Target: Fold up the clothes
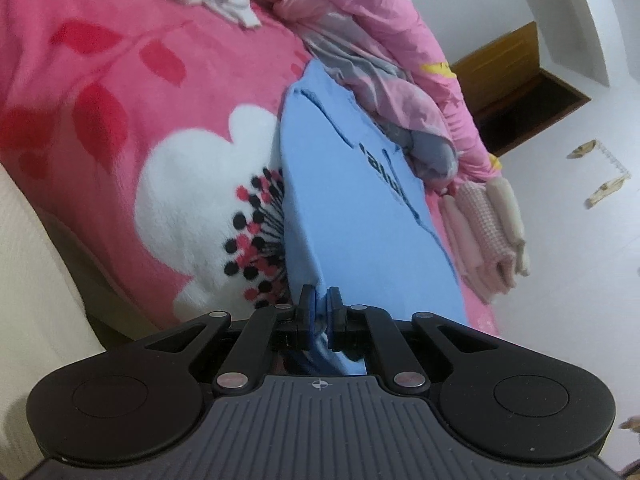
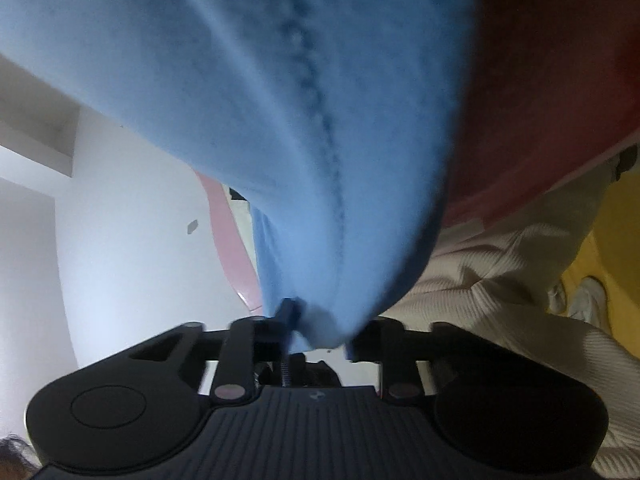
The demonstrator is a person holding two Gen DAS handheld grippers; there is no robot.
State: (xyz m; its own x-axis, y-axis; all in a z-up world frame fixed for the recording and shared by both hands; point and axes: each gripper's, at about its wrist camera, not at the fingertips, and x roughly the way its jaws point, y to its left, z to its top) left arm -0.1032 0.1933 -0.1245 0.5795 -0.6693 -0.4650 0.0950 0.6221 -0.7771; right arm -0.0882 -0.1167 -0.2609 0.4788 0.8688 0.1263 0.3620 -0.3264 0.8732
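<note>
- While both grippers pinch the light-blue cotton T-shirt (image 1: pixel 352 216), a fold is mid-carry over the pink floral fleece blanket (image 1: pixel 120 128).
- Left gripper (image 1: pixel 320 312) clamps one edge; right gripper (image 2: pixel 316 328) grips another.
- Next, probably: lower together, align edges.

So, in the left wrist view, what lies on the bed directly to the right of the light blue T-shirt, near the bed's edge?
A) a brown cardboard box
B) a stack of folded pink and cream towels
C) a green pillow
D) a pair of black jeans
B: a stack of folded pink and cream towels sits by the bed's edge, right of the light blue T-shirt that the left hand-held gripper pinches.
</note>
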